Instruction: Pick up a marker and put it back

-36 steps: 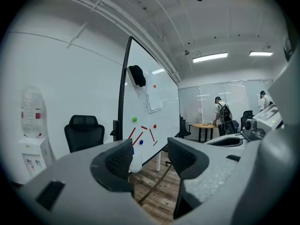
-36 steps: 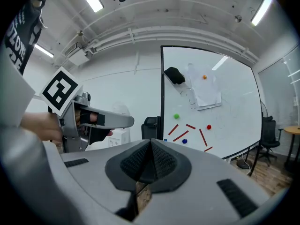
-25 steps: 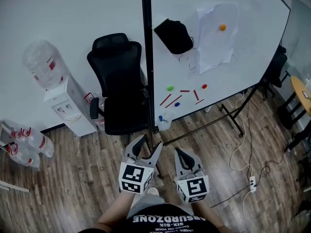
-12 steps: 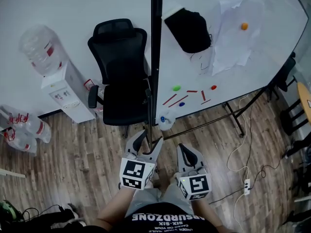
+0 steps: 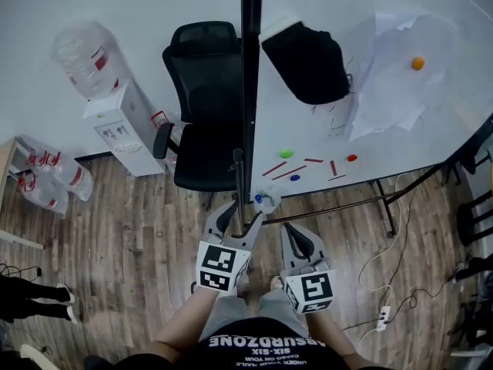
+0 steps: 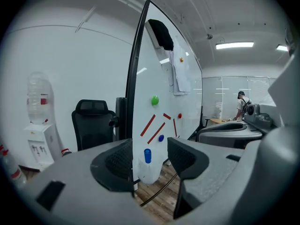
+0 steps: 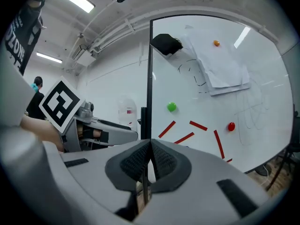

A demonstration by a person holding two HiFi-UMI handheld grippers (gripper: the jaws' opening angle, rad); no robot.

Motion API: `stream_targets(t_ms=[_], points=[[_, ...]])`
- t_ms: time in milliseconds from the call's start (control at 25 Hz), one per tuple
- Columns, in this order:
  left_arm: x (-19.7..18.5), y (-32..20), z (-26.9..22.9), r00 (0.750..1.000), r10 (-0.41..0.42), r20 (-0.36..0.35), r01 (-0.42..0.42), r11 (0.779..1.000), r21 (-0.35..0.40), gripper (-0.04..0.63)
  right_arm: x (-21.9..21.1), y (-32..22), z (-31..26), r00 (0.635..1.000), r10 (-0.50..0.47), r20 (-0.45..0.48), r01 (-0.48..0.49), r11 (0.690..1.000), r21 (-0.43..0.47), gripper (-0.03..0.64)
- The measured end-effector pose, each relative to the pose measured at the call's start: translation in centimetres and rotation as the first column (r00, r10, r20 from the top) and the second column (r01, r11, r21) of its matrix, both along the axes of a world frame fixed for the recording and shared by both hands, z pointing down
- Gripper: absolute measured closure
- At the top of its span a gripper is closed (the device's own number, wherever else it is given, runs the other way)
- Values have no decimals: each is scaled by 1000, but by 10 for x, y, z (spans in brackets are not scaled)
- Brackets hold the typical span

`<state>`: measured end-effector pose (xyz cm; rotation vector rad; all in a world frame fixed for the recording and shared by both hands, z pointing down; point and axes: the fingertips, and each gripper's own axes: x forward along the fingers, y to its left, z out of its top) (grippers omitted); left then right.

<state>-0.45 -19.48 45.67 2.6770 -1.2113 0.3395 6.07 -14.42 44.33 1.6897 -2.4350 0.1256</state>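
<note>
Left claw (image 5: 239, 216) parted, right claw (image 5: 293, 236) closed, facing whiteboard (image 5: 400, 141)

Office floor, seen from above: the one print we can read in full is "ABSURDZONE", in white capitals across the person's black shirt (image 5: 266, 350). It appears upside down in the head view, with "SIX-SIX" just beneath it (a third, smaller line is too fine for us to read). In the right gripper view, an edge of that shirt shows the letters "ZONE". The left gripper (image 5: 240, 213) and right gripper (image 5: 291, 233) each carry a black-and-white square code marker without letters. The red label on the water jug (image 5: 87, 47) is illegible.
</note>
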Motion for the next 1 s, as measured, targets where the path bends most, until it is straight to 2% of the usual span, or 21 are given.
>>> stream_targets(t_ms=[600,1000], points=[[23,-30,36,994,-103,46,106,993,-59,379,22,-27,0,994,-108,-21,108,994,6,620],[27,-37,55,990,-129,54,134,986,-103,396,17,-40,2,988,-155,-11,155,988,4,620]])
